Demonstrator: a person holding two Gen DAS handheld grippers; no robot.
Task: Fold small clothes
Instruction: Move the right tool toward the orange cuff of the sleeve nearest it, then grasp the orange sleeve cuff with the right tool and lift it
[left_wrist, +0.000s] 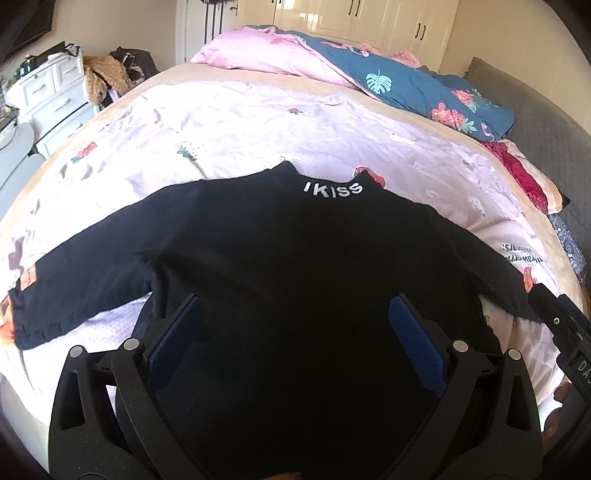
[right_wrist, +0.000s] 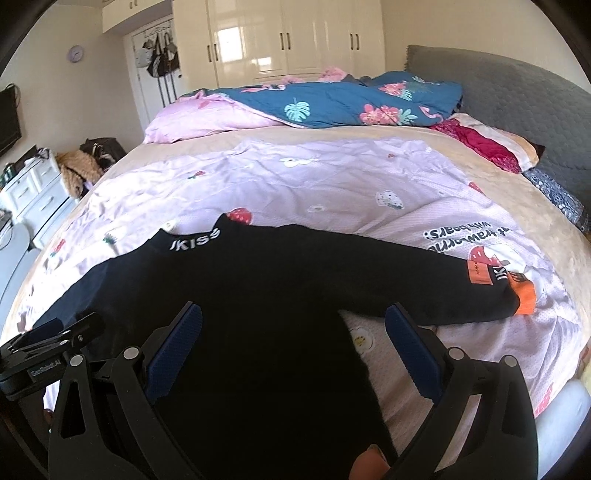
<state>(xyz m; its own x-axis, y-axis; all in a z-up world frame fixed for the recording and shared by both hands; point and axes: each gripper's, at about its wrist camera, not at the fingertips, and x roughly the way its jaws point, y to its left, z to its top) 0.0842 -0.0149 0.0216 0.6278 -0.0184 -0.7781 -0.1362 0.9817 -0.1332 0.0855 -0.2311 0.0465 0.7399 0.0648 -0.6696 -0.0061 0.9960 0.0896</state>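
Note:
A small black long-sleeved top (left_wrist: 295, 258) lies flat on the bed, collar away from me, white "IKISS" lettering (left_wrist: 332, 188) on the collar, both sleeves spread sideways. My left gripper (left_wrist: 295, 314) is open, hovering over the lower body of the top, nothing between its blue pads. My right gripper (right_wrist: 293, 325) is open over the top's right side (right_wrist: 258, 295), near the armpit. The right sleeve ends in an orange cuff (right_wrist: 524, 299). The left sleeve cuff (left_wrist: 26, 317) reaches the left. Each gripper shows at the other view's edge.
The top rests on a pale pink printed sheet (left_wrist: 240, 122) over a beige bed cover. A pink and blue floral duvet (left_wrist: 406, 85) is bunched at the far side. Pillows (right_wrist: 487, 144) and a grey headboard are at right. White drawers (left_wrist: 48, 96) stand left of the bed.

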